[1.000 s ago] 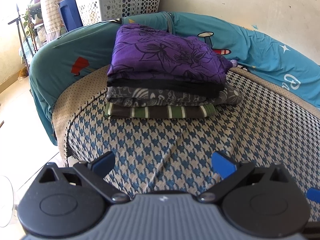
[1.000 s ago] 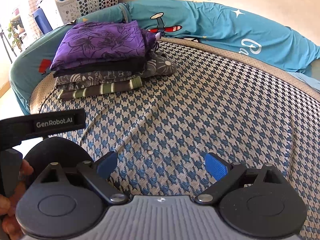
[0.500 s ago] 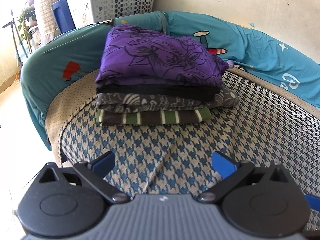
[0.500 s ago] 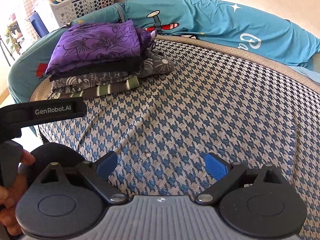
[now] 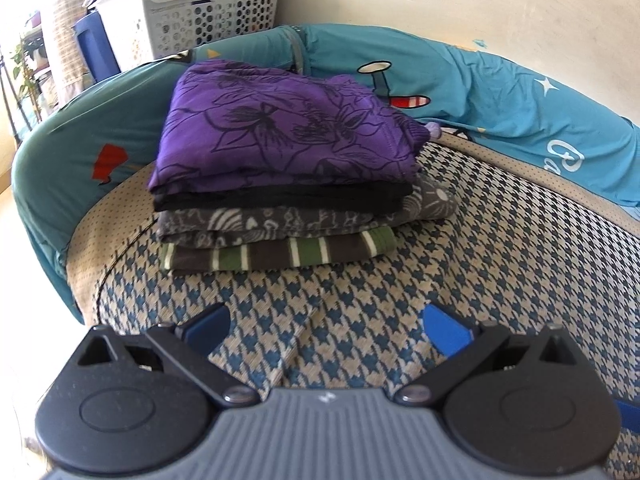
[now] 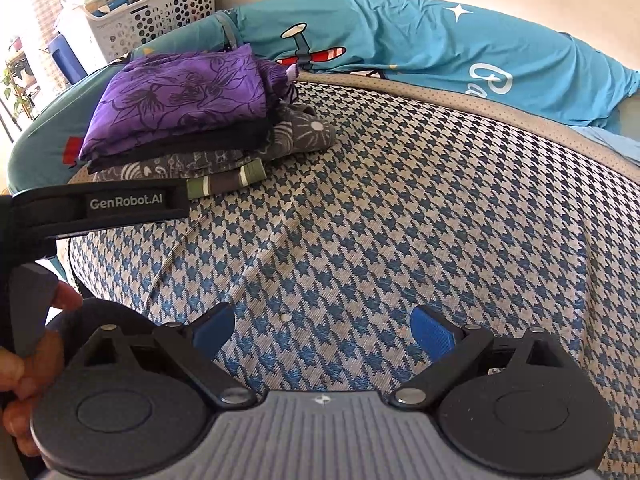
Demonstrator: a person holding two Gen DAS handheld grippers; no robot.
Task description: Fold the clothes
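A stack of folded clothes (image 5: 280, 184) sits on the houndstooth cover (image 5: 500, 264): a purple flowered piece (image 5: 280, 120) on top, then black, grey patterned and green-striped (image 5: 280, 256) ones. My left gripper (image 5: 326, 324) hangs open in front of the stack, nothing between its blue pads. In the right wrist view the same stack (image 6: 192, 120) lies at the far left. My right gripper (image 6: 322, 326) is open and empty over the cover (image 6: 440, 200). The left handle with its strap (image 6: 100, 210) and a hand (image 6: 24, 364) show at that view's left edge.
A teal sheet with plane prints (image 5: 500, 100) runs along the wall behind the cover. A white laundry basket (image 5: 208, 16) full of items stands beyond the stack, a blue bin (image 5: 94, 46) beside it. The floor (image 5: 24, 300) drops off at the left.
Both grippers have drifted left and slightly closer, so the stack sits more centred and larger in the left view. Both stay open and empty.
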